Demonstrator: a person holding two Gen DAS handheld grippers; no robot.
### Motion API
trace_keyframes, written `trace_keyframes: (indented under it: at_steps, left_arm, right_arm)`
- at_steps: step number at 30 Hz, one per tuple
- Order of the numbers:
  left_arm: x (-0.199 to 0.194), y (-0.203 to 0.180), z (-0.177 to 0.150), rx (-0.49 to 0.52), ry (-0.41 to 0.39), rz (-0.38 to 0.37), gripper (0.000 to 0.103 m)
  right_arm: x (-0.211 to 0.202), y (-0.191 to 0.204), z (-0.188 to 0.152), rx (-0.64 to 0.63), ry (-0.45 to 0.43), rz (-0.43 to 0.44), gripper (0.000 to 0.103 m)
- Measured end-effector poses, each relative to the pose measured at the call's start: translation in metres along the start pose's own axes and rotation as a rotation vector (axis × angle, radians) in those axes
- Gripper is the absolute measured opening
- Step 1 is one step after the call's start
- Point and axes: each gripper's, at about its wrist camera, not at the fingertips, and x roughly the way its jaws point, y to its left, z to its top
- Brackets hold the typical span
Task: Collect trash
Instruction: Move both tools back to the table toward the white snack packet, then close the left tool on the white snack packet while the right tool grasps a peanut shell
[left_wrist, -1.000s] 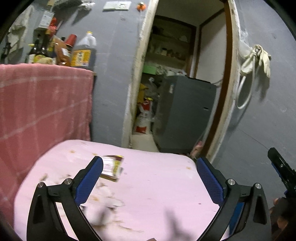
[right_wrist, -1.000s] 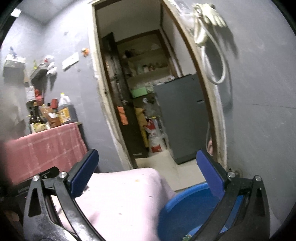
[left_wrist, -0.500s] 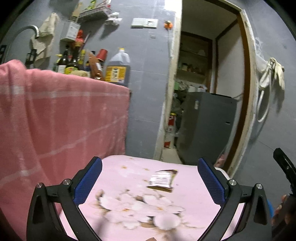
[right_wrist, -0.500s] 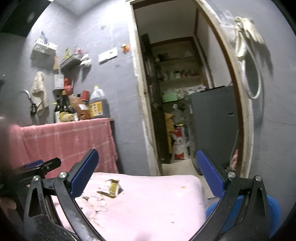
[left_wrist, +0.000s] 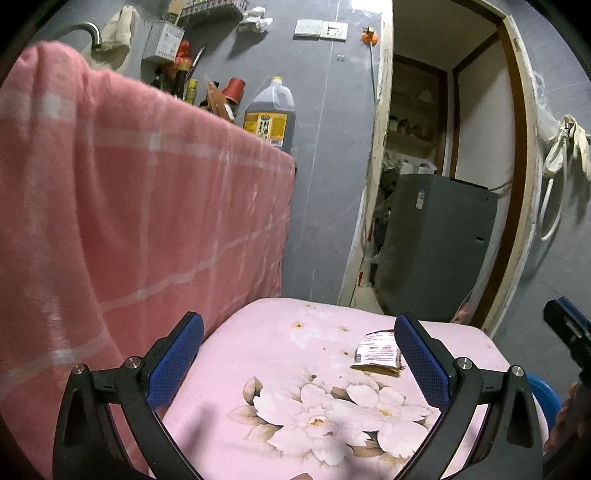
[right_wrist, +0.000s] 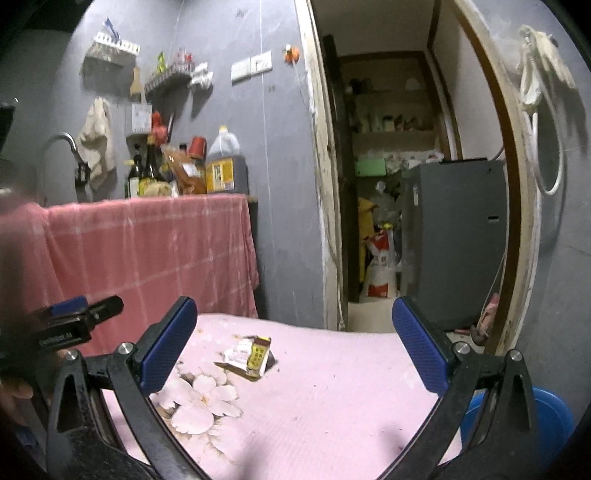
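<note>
A crumpled snack wrapper (left_wrist: 378, 350) lies on a pink flowered cloth (left_wrist: 280, 354) that covers a low surface. In the right wrist view the wrapper (right_wrist: 248, 355) sits left of centre on the cloth (right_wrist: 332, 387). My left gripper (left_wrist: 295, 363) is open and empty, with the wrapper just inside its right finger. My right gripper (right_wrist: 293, 345) is open and empty, above the cloth with the wrapper ahead between its fingers. A blue basin (right_wrist: 546, 417) stands at the cloth's right edge, partly hidden.
A pink checked cloth (left_wrist: 129, 221) hangs over a counter at the left, with bottles and an oil jug (left_wrist: 269, 112) on top. A doorway (right_wrist: 399, 184) ahead leads to a grey cabinet (right_wrist: 454, 240) and sacks. The basin also shows in the left view (left_wrist: 543, 395).
Both grippers have swung left. The wrapper has shifted from left to right between my left fingers and has come into the right view. Both stay open.
</note>
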Motion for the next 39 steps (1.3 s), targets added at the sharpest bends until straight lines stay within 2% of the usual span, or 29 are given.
trace_keyframes:
  at_steps: [7, 15, 21, 29, 35, 37, 39]
  left_arm:
    - [0.035, -0.002, -0.002, 0.005, 0.095, -0.016, 0.101]
    - [0.087, -0.022, -0.009, 0.062, 0.327, -0.048, 0.101]
    - [0.112, -0.039, -0.015, 0.08, 0.431, -0.083, 0.101]
    - [0.147, -0.066, -0.026, 0.121, 0.572, -0.107, 0.101]
    - [0.16, -0.074, -0.02, 0.1, 0.58, -0.104, 0.101]
    - [0.159, -0.073, -0.021, 0.09, 0.571, -0.114, 0.098]
    - [0.163, -0.073, -0.02, 0.079, 0.571, -0.123, 0.083]
  right_arm:
    - [0.052, -0.008, -0.008, -0.041, 0.169, -0.009, 0.103]
    - [0.094, -0.03, -0.024, -0.003, 0.352, 0.001, 0.103]
    - [0.112, -0.047, -0.033, 0.016, 0.476, -0.036, 0.103]
    - [0.116, -0.065, -0.04, 0.055, 0.546, -0.074, 0.103]
    - [0.12, -0.072, -0.04, 0.084, 0.567, -0.071, 0.103]
    - [0.121, -0.073, -0.04, 0.093, 0.57, -0.063, 0.103]
    - [0.122, -0.074, -0.04, 0.102, 0.573, -0.06, 0.103]
